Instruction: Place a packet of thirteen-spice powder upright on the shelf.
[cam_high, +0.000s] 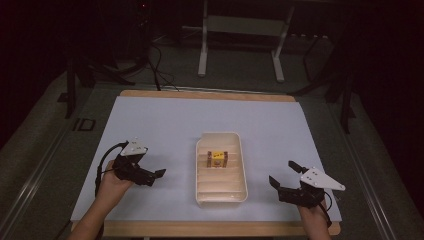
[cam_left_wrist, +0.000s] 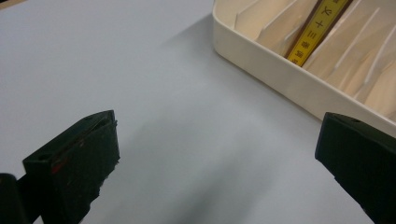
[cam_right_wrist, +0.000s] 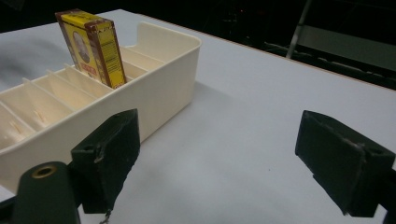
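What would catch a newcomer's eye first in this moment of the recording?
Most striking is the yellow and brown box standing upright in one slot of the cream divided tray at the middle of the pale table. Flanking the tray, the left tool and the right tool rest low over the table with jaws spread, each held in a hand, neither touching anything.

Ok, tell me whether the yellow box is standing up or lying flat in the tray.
Standing upright. The yellow box sits on end in a slot between dividers of the cream tray, rising above its rim.
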